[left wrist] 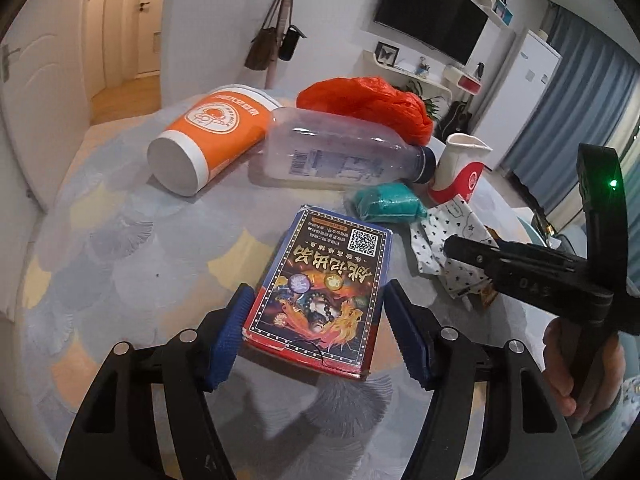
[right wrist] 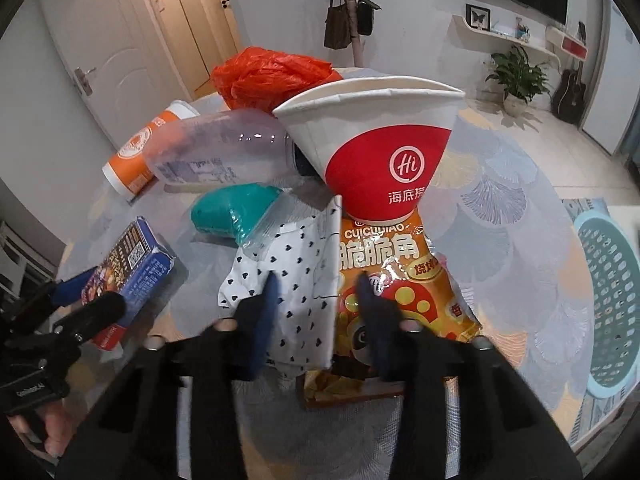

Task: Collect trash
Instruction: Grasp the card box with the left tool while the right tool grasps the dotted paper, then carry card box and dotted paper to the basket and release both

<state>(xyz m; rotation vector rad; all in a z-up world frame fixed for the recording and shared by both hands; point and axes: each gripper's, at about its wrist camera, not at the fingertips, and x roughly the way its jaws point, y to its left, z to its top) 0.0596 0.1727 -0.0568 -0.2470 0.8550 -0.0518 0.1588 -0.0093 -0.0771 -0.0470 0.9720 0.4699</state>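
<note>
Left gripper (left wrist: 316, 332): jaws spread, straddling the near end of the blue-and-red card box (left wrist: 320, 292), which lies flat on the patterned tablecloth (left wrist: 120, 240); the left pad looks to touch the box edge, the right stands apart. Right gripper (right wrist: 316, 300): jaws released, poised over the heart-print wrapper (right wrist: 296, 280) and orange snack bag (right wrist: 400, 280), contact uncertain through blur. Crushed red-and-white paper cup (right wrist: 372, 140) stands on the bag. Beyond: clear bottle (left wrist: 332, 152), orange cup (left wrist: 208, 136), teal packet (left wrist: 384, 200), red plastic bag (left wrist: 368, 100).
</note>
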